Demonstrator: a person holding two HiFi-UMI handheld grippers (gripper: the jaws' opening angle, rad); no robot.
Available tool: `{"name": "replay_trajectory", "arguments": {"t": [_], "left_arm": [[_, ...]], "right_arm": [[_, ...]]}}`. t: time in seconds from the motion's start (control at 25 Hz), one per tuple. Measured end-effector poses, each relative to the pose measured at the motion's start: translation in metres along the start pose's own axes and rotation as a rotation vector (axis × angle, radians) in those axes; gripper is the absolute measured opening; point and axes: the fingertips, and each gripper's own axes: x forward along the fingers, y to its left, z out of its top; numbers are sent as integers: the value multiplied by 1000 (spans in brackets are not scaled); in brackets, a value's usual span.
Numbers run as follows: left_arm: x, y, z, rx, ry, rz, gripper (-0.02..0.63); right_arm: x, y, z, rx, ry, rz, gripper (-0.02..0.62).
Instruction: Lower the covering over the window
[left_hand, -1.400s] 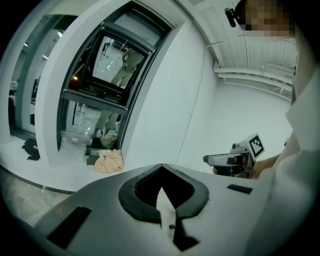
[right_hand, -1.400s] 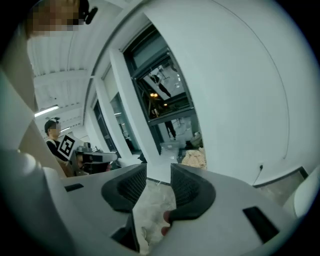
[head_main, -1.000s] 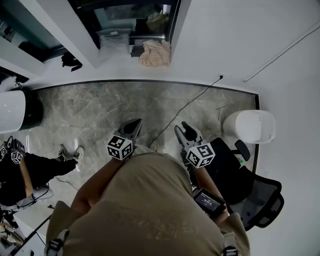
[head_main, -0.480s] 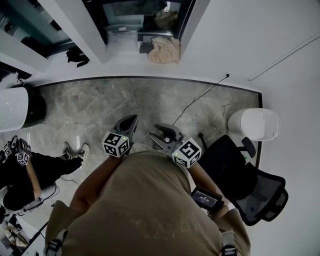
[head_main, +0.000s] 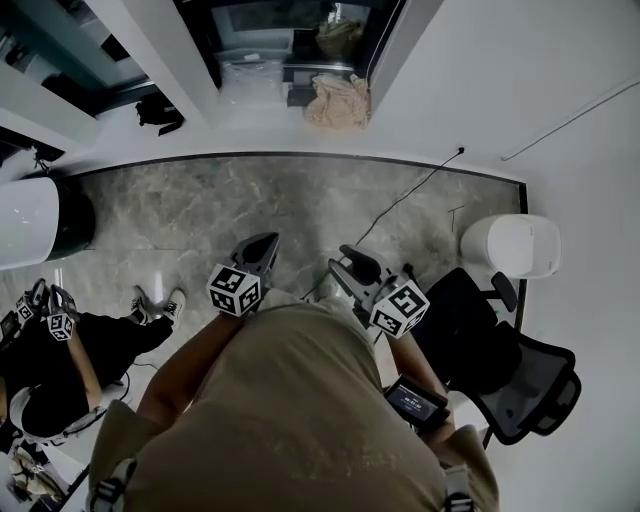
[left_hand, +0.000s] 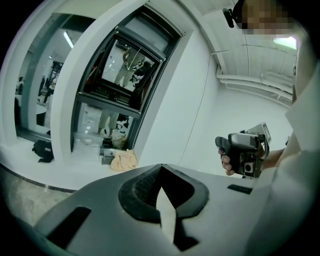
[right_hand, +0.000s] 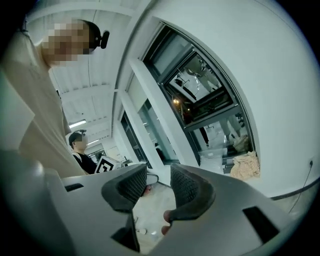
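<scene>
The person stood on a grey marble floor (head_main: 250, 200), facing a dark-framed window (head_main: 290, 40) set in the white wall ahead, well apart from both grippers. The covering itself could not be told from the frame and glass in any view (the panes showed mostly reflections).

The left gripper (head_main: 262, 245) was held out in front of the body. In the left gripper view its fingers (left_hand: 142, 187) were pressed together with nothing between them, and they pointed toward the window's lower corner. The right gripper (head_main: 352, 265) was held just beside it, angled toward the left one. In the right gripper view its fingers (right_hand: 187, 187) stood spread, with only floor showing in the gap.

A crumpled beige cloth (head_main: 338, 100) lay on the white ledge (head_main: 230, 125) at the foot of the window. A thin black cable (head_main: 400, 200) ran across the floor up to the wall. To the person's right stood a black office chair (head_main: 510, 370) and, past it, a white rounded unit (head_main: 515, 245). At the left edge a second person in black (head_main: 70, 350) held another marker-cube gripper.
</scene>
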Motion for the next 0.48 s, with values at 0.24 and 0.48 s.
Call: {"name": "replay_trajectory", "arguments": {"t": [0.24,0.48], "left_arm": [[10,-8,4,6,5,-12,12],[26,-19,3,-6,1,10,14]], "right_arm": [[-4,-4,10,-54,-15,11,150],[-30,-25,3,-54,-1,-17,150]]}}
